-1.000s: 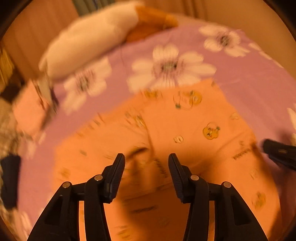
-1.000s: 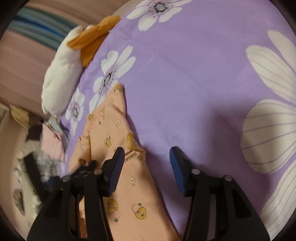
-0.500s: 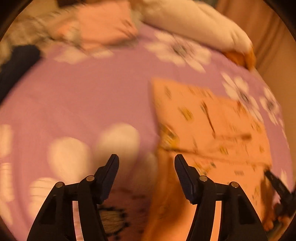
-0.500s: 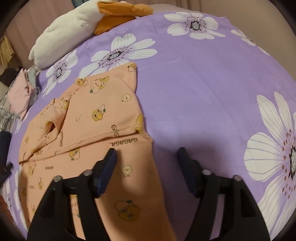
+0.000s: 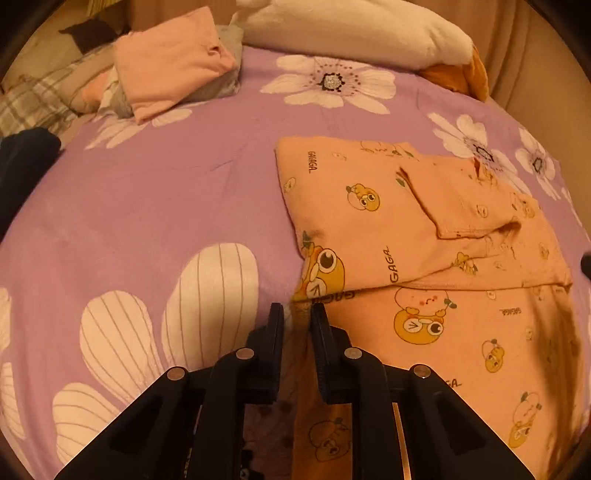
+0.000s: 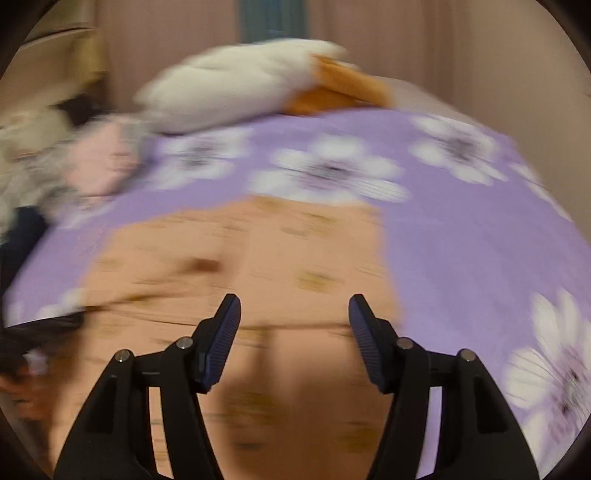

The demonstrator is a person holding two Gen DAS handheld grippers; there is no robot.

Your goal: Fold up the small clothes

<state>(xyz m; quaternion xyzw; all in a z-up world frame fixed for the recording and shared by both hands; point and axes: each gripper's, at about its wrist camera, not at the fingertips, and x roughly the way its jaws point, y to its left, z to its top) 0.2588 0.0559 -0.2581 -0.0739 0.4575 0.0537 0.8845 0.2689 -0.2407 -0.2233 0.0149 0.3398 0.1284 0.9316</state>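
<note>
My left gripper (image 5: 296, 314) has just been closing, and its jaws now stand nearly together with the near left edge of the orange garment (image 5: 417, 258) pinched between them, at the lower centre of the left wrist view. From there the garment, printed with cartoon ducks, spreads to the right across the purple flowered bedspread (image 5: 155, 206), its upper part already folded down over the lower. A folded pink cloth (image 5: 173, 59) sits on a small heap at the upper left, and a white and orange plush toy (image 5: 354, 33) lies along the top edge. My right gripper (image 6: 294, 306) has just been narrowing but stands open, nothing between its jaws, above the same garment (image 6: 258, 258) in a view blurred by motion, the bedspread (image 6: 461, 236) to its right.
</note>
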